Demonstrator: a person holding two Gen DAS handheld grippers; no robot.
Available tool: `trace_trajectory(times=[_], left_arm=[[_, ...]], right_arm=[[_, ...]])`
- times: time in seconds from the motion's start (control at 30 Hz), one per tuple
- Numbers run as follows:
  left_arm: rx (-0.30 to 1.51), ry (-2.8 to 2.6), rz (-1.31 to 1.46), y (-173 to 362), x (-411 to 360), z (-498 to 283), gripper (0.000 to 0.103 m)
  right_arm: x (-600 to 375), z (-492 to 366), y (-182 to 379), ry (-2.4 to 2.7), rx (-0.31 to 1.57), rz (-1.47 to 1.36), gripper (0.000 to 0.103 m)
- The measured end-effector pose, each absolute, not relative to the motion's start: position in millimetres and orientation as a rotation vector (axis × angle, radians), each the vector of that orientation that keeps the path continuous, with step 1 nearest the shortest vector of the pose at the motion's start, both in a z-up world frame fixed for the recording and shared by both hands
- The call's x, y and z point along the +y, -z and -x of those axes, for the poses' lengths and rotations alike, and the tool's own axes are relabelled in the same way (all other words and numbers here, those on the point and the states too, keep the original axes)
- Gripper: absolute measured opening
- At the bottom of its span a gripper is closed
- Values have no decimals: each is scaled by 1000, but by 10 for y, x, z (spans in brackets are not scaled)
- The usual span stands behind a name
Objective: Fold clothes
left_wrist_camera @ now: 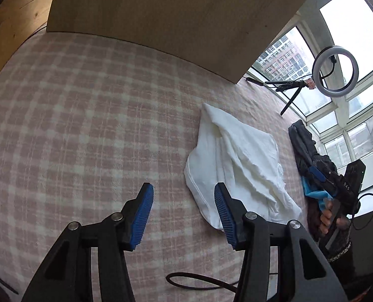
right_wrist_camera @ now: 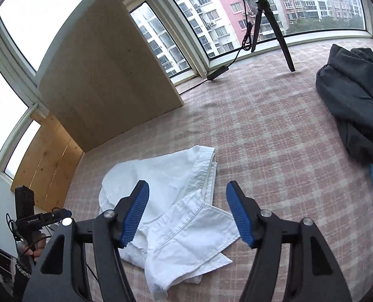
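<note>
A rumpled white garment (right_wrist_camera: 171, 201) lies on the pink checked cover (right_wrist_camera: 274, 136). The right gripper (right_wrist_camera: 187, 211) hovers just above it, jaws apart, empty. The left gripper (left_wrist_camera: 184, 214), also parted and empty, sits beside its edge.

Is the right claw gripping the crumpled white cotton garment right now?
No. The right claw stands open above the crumpled white cotton garment, its blue pads clear of the fabric.
</note>
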State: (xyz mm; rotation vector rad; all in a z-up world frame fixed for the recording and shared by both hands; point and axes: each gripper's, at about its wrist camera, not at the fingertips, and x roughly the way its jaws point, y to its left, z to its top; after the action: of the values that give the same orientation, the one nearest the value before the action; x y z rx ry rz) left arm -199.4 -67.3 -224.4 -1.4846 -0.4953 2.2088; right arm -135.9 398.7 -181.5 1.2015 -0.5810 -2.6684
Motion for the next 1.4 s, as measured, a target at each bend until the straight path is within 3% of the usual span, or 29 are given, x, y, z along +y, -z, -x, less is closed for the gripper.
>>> trace_trajectory(times=[0.17, 0.3, 0.33, 0.4, 0.47, 0.5, 0.6, 0.77, 0.93, 1.0, 1.07, 1.37, 1.4], left_arm=[[-455, -2244, 1446, 2000, -525, 1749, 51], [-370, -2289, 1419, 1718, -335, 1760, 55], [-334, -2298, 1419, 1655, -268, 1791, 55], [-279, -2291, 1405, 1553, -123, 1862, 55], [-226, -2279, 1389, 1457, 23, 1935, 55], [-194, -2270, 1377, 1420, 99, 1975, 55], [-90, -2233, 1347, 1379, 338, 2103, 56], [-38, -2144, 1350, 1510, 618, 2317, 57], [21, -2017, 1376, 1766, 890, 2283, 57], [89, -1955, 1366, 1867, 1035, 2171, 57], [127, -1881, 1385, 1976, 1146, 2078, 57], [259, -1735, 1445, 2289, 1521, 2189, 57], [282, -1739, 1460, 2337, 1542, 2230, 57]], right_arm=[[3897, 1348, 1516, 2725, -273, -1183, 73], [3895, 1436, 1490, 2705, -291, -1196, 72], [3891, 1471, 1515, 2666, -329, -1197, 69], [3868, 1574, 1653, 2596, -410, -1250, 46], [3831, 1676, 1818, 2523, -488, -1318, 28], [3789, 1702, 1906, 2487, -517, -1344, 26], [3589, 1724, 2168, 2397, -546, -1439, 26], [3136, 1411, 2556, 2193, -426, -1659, 28], [3280, 792, 2284, 2219, -473, -1600, 30], [3460, 576, 2180, 2311, -504, -1561, 46], [3558, 421, 2173, 2362, -506, -1555, 49], [3243, 665, 2572, 2372, -324, -1481, 49], [3219, 708, 2590, 2339, -325, -1489, 39]])
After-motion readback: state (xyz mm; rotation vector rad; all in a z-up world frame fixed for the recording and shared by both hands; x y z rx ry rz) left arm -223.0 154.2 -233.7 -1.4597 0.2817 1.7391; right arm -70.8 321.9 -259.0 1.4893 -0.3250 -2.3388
